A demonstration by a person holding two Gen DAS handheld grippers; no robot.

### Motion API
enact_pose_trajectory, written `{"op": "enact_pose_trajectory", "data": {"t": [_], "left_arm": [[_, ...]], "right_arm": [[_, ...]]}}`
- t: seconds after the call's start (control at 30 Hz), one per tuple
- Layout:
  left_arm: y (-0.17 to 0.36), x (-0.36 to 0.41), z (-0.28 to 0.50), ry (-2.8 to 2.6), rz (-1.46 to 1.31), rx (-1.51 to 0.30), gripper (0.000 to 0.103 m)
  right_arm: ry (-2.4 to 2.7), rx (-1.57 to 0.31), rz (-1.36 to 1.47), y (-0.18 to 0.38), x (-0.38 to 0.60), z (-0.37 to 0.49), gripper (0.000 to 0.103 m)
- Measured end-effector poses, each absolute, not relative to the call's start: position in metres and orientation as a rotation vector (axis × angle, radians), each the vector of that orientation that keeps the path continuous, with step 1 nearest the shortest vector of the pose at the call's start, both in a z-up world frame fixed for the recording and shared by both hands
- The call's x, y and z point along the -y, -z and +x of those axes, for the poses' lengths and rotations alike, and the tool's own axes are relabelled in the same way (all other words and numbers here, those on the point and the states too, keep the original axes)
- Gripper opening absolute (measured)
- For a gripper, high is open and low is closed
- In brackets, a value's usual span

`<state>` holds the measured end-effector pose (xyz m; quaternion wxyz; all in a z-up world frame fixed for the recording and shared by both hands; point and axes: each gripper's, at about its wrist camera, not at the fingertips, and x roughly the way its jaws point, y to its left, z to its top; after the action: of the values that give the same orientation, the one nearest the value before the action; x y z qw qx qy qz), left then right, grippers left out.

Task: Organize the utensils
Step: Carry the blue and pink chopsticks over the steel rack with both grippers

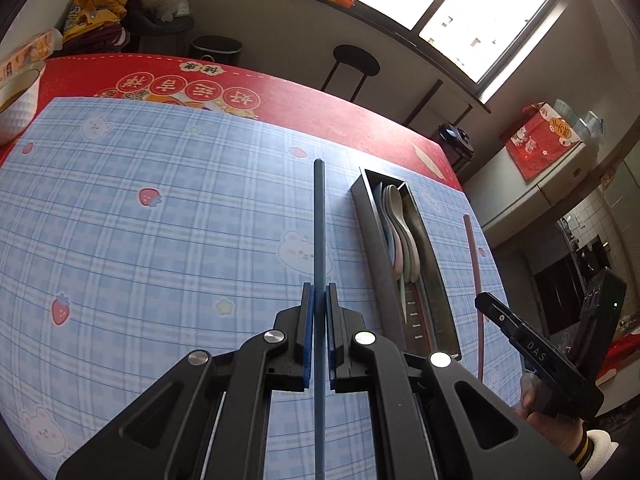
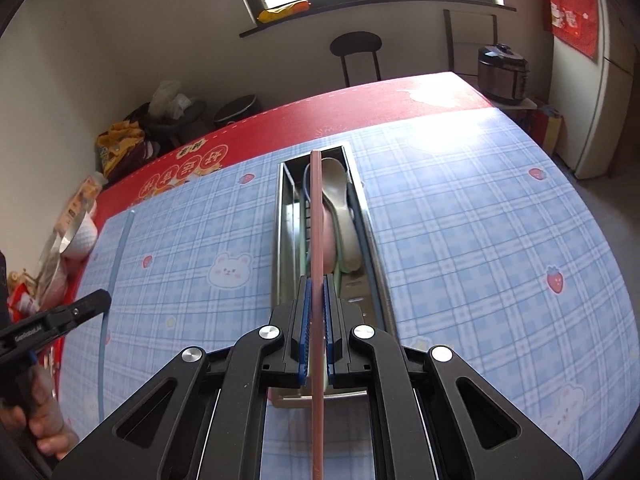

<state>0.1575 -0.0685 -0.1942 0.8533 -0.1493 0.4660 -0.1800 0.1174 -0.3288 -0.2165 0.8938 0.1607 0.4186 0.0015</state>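
My left gripper [image 1: 319, 296] is shut on a blue chopstick [image 1: 319, 220] that points forward above the blue checked mat, left of the utensil box. It shows in the right wrist view [image 2: 116, 256] too. My right gripper [image 2: 316, 284] is shut on a pink chopstick [image 2: 317, 208], held lengthwise over the open metal utensil box [image 2: 283, 216]. The box [image 1: 362, 200] holds several spoons [image 2: 340, 208] in white, pink and green. In the left wrist view the pink chopstick [image 1: 474, 264] and right gripper [image 1: 486, 304] are to the box's right.
A blue checked mat [image 1: 140, 240] covers a red tablecloth [image 1: 300, 92]. A white bowl [image 1: 20, 108] and snack packets [image 2: 52, 256] sit at the table's left edge. A black stool [image 2: 356, 46] stands beyond the far edge, a rice cooker [image 2: 504, 72] to the right.
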Motion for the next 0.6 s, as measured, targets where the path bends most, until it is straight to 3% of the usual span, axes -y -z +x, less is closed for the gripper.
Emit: {"op": "enact_pose_trajectory", "data": {"t": [0.6], "left_arm": [[0.242, 0.211, 0.226, 0.339, -0.344, -1.039, 0.006]], "right_arm": [[-0.052, -0.86, 0.316, 0.217, 0.416, 0.121, 0.006]]}}
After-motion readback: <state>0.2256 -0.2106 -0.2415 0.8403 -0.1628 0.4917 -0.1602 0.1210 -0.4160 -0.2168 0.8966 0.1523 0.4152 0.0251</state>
